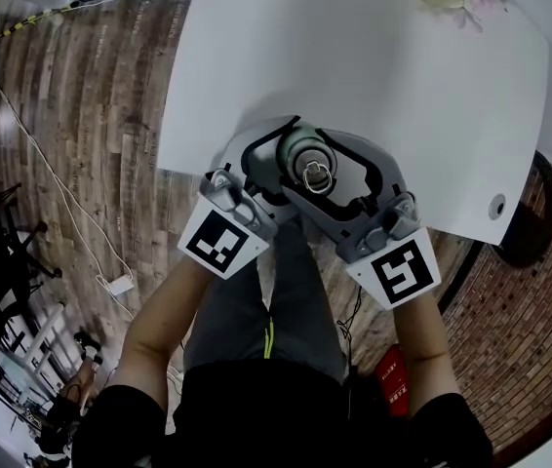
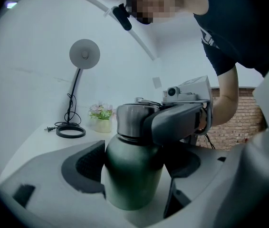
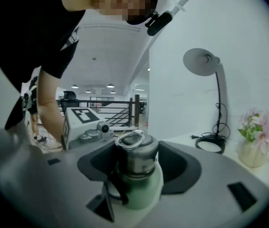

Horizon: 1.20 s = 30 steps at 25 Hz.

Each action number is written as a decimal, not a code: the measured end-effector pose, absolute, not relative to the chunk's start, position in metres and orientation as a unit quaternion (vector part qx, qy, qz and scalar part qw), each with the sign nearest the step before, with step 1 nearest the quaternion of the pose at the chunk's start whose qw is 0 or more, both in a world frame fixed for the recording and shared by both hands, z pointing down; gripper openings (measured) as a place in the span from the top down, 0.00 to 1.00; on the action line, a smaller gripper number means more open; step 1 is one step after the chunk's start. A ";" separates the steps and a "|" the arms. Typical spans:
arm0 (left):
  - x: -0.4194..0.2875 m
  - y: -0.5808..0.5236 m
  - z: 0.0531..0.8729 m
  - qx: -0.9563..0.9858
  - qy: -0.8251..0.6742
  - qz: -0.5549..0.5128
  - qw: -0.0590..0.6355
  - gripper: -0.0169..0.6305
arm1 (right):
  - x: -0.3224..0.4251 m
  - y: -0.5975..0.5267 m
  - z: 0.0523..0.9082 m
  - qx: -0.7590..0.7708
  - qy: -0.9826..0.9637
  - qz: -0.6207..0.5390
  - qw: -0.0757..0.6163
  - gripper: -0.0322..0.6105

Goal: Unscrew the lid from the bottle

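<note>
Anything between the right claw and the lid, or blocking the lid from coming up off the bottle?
Nothing visible. The right claw is closed on the steel lid, with its pads against both sides. The left claw grips the green bottle below. Only open air is above the lid.

- Bottle (image 2: pixel 129 184) between the left gripper (image 2: pixel 134 167) jaws was dark green and plain.
- Lid (image 3: pixel 135 156) between the right gripper (image 3: pixel 137 167) jaws was brushed silver, with a silver ring on top.
- Both grippers were grey, with black pads (image 2: pixel 89 165).
- Marker cubes (image 1: pixel 219 242) behind the jaws were white with black square patterns.
- Table (image 1: pixel 374 66) under the jaws was white.
- Lamp (image 2: pixel 84 54) beyond the jaws had a pale grey head and a black cable and base ring.
- Flowers (image 3: pixel 263 125) beside it were pink, in a cream vase (image 3: pixel 252 155).
- Floor (image 1: pixel 91 115) below was brown wood planks.
</note>
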<state>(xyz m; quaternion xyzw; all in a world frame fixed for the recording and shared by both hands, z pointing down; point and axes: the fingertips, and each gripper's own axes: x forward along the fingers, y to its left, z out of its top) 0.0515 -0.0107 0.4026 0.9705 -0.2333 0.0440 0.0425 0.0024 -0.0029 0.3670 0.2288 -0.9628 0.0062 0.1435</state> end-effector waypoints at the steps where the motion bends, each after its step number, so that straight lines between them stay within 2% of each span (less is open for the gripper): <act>1: 0.051 -0.010 0.402 0.971 -0.233 0.044 0.042 0.42 | 0.001 -0.001 0.367 0.197 -0.969 -0.001 0.150 0.53; 6: 0.050 -0.009 0.402 0.971 -0.232 0.044 0.041 0.42 | -0.004 0.006 0.365 0.041 -0.985 0.003 0.169 0.53; 10: 0.051 -0.010 0.403 0.971 -0.230 0.046 0.042 0.42 | -0.004 0.005 0.365 0.020 -0.985 0.017 0.170 0.53; 18: 0.051 -0.010 0.402 0.972 -0.225 0.045 0.039 0.42 | -0.003 0.004 0.366 0.037 -0.987 0.024 0.154 0.53; 23: 0.052 -0.010 0.402 0.973 -0.223 0.044 0.039 0.42 | 0.002 0.005 0.368 0.067 -0.986 0.044 0.146 0.48; 30: 0.053 -0.010 0.399 0.974 -0.221 0.040 0.041 0.42 | 0.020 0.006 0.355 0.252 -0.961 0.082 0.073 0.48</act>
